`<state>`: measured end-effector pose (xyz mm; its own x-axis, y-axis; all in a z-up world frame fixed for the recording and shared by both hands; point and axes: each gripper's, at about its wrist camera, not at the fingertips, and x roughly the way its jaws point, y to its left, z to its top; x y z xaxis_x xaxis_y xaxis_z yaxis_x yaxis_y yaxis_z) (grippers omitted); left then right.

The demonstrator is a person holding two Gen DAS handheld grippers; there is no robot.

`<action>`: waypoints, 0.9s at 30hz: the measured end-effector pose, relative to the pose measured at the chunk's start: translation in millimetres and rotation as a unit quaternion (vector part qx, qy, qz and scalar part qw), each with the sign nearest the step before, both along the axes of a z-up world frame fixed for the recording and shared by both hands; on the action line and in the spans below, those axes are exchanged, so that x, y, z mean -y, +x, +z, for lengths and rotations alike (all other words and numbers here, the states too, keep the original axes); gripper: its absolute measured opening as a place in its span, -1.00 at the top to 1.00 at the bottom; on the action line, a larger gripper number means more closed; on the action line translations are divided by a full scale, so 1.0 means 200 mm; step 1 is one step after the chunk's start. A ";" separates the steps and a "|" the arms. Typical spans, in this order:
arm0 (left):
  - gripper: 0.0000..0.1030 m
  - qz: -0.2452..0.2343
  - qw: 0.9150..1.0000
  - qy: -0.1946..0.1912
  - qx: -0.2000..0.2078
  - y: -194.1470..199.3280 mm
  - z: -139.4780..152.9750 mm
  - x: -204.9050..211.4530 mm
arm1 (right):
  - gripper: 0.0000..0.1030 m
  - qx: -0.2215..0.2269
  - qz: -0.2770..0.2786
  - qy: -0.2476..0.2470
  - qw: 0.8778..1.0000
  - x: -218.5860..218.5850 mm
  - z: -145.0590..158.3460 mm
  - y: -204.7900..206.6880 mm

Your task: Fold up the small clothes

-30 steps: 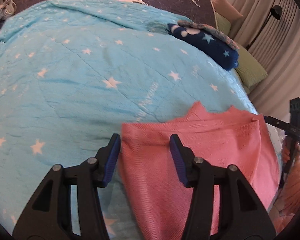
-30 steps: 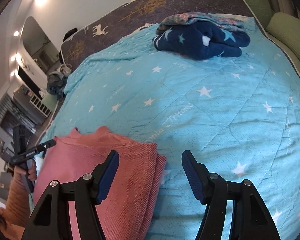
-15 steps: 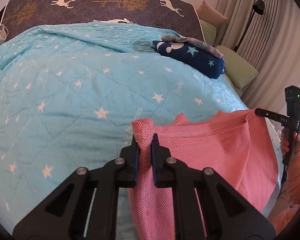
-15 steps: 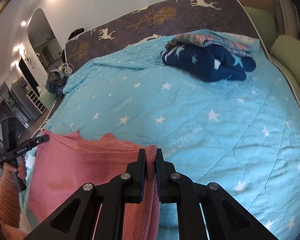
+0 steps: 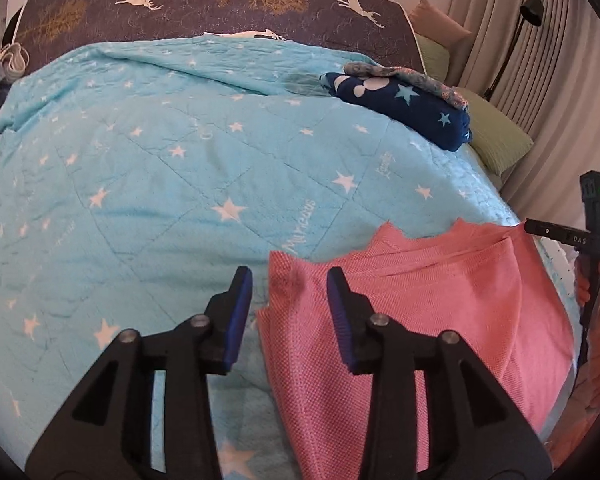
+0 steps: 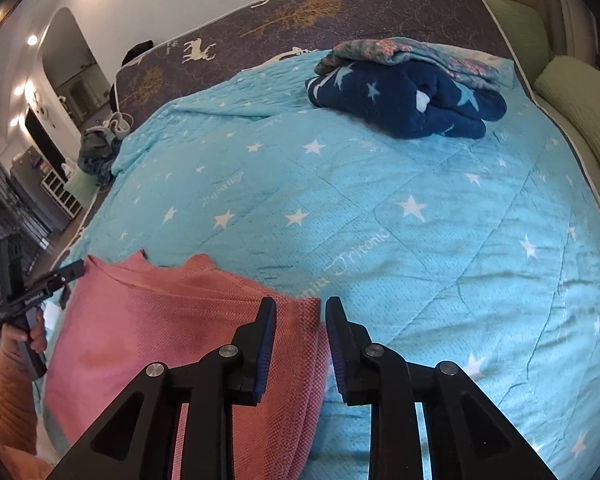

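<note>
A pink knit garment (image 5: 420, 320) lies folded on the light blue star quilt (image 5: 180, 184) near the bed's front edge. My left gripper (image 5: 290, 280) is open, its jaws apart on either side of the garment's far left corner, holding nothing. In the right wrist view the same pink garment (image 6: 152, 332) lies at lower left. My right gripper (image 6: 300, 308) is open, jaws apart around the garment's far right corner, holding nothing. Each view shows the other hand-held gripper at the garment's far side: the right gripper (image 5: 592, 236), the left gripper (image 6: 24, 292).
A folded dark blue star-print garment (image 5: 404, 108) with a patterned piece on top lies at the quilt's back right; it also shows in the right wrist view (image 6: 412, 100). Green pillows (image 5: 496, 140) and curtains stand to the right. A deer-print mattress (image 5: 220, 4) runs along the back.
Both grippers were shut on the pink garment's corners half a second ago, holding them lifted. Now both have opened and the corners lie released on the quilt.
</note>
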<state>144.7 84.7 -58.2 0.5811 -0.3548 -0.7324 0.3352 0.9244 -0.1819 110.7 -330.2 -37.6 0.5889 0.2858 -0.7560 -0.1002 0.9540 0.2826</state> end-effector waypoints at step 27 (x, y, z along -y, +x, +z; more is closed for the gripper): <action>0.41 0.072 0.997 -0.027 0.013 -0.06 0.06 -0.14 | 0.54 -0.001 -0.072 0.020 0.997 0.12 0.05 -0.04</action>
<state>133.0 113.3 -46.4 0.6470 -0.3058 -0.6985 0.2052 0.9521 -0.2267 102.7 -353.9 -28.3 0.6246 0.2282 -0.7468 0.0367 0.9467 0.3200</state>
